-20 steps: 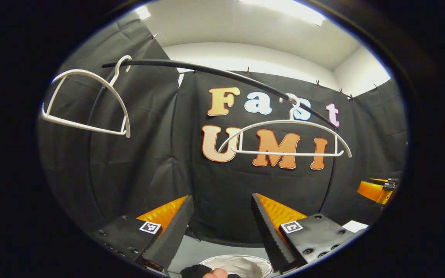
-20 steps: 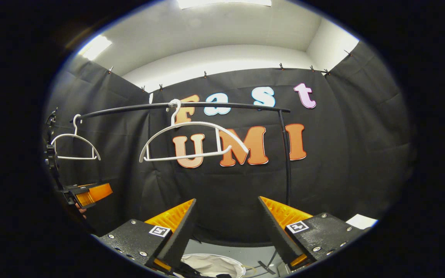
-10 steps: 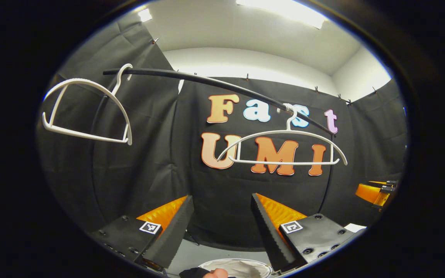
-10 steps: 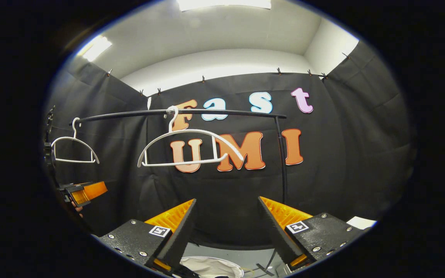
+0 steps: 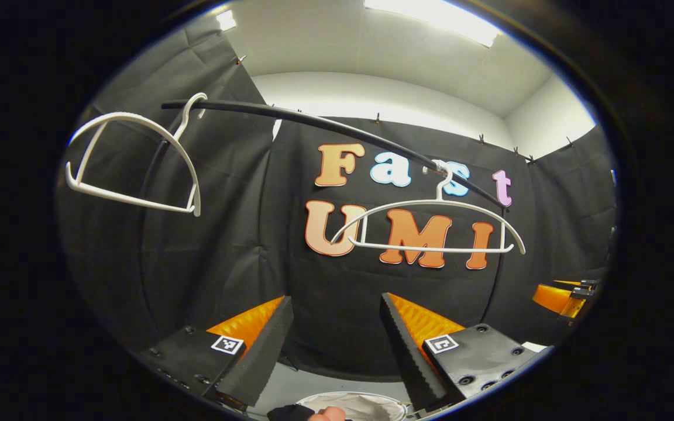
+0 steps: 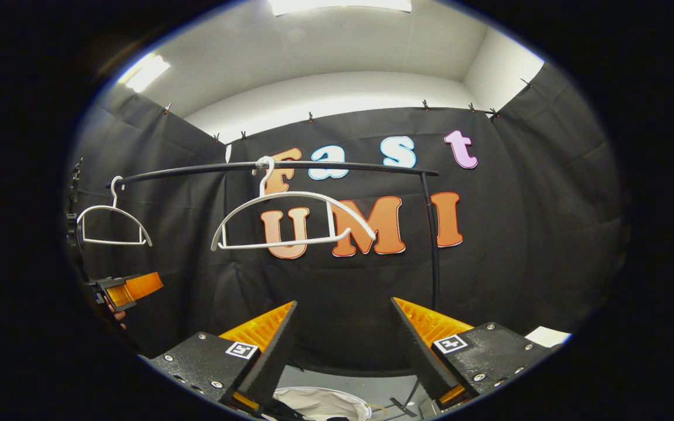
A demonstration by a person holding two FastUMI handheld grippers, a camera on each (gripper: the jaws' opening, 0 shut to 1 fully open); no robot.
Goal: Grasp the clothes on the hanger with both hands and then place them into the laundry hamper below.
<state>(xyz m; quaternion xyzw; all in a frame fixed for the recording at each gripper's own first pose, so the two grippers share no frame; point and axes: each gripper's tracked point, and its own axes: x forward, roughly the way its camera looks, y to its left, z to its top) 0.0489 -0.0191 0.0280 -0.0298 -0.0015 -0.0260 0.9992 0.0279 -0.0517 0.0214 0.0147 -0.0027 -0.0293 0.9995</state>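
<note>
Both hangers on the black rail [image 5: 325, 124] are seen bare: in the left gripper view one white hanger [image 5: 132, 161] hangs at ten o'clock and a second hanger [image 5: 430, 225] at two o'clock, and no garment is carried by either. The left hand-held gripper [image 5: 334, 336] is held with its fingers spread wide and nothing between them; the right hand-held gripper [image 6: 343, 342] is likewise spread wide and empty. The laundry hamper [image 6: 322, 402] is seen at six o'clock in the right gripper view, below the fingers, with pale cloth inside it; its rim [image 5: 351, 400] is also caught at six o'clock in the left gripper view, beside a dark scrap and a fingertip. The clothes are therefore judged to be already in the hamper, though how fully they sit inside cannot be told, since little of it is shown.

From here, the main risk is judged to be cloth left draped over the hamper's edge and slipping out. A hanger could also be knocked off the rail if either gripper were raised carelessly, as both are pointed toward it. Nothing is left to be grasped on the rail.
</note>
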